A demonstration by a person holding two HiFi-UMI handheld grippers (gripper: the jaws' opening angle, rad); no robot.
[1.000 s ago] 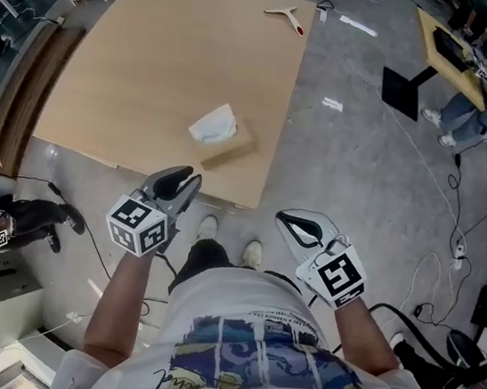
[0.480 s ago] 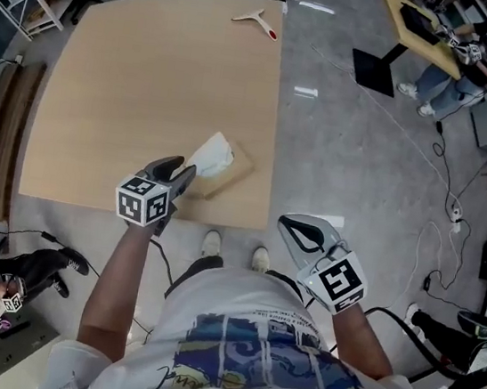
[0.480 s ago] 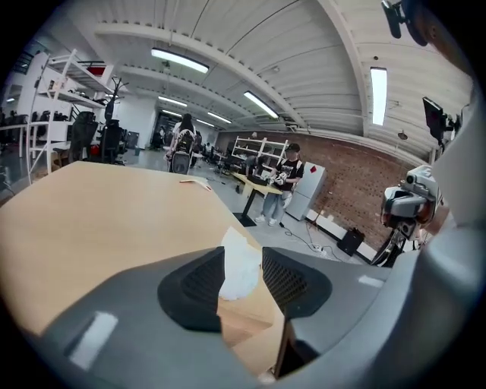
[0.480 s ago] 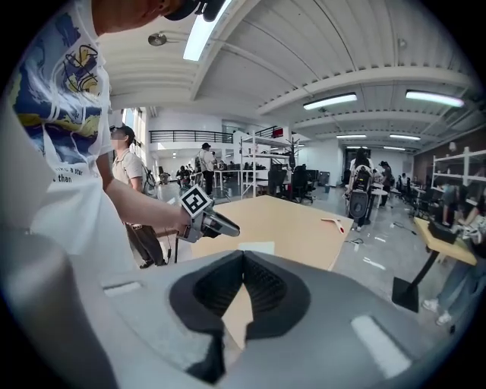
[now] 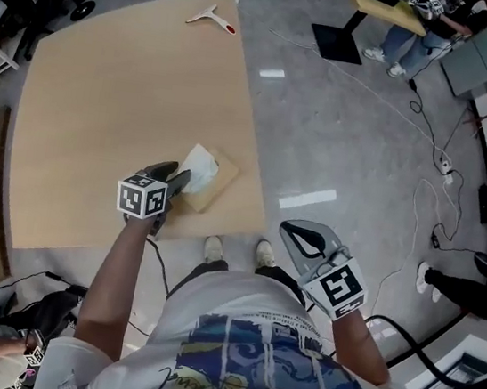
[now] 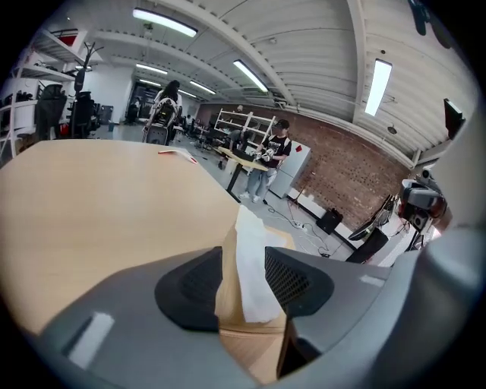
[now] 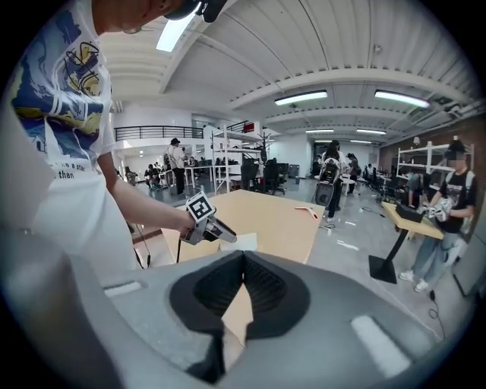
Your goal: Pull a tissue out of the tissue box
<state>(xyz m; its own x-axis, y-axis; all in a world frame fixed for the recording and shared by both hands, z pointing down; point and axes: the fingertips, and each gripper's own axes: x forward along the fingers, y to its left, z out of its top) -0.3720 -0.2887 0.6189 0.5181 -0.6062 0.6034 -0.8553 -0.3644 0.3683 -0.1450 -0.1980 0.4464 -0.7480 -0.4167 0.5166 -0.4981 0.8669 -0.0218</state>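
left gripper (image 5: 180, 174) has just been opening its jaws, and they're wide apart now with the tissue (image 6: 249, 266) poking up between them, not pinched yet; the tissue box (image 5: 215, 187) sits near the front corner of the table (image 5: 113, 99). i'd ease in so the pads straddle the tissue just above the box top, clamp properly, then pull up and away in one steady go. right gripper (image 5: 305, 236) is closed on nothing out over the floor, and since that box looks light, i reckon it should come over and pin it.
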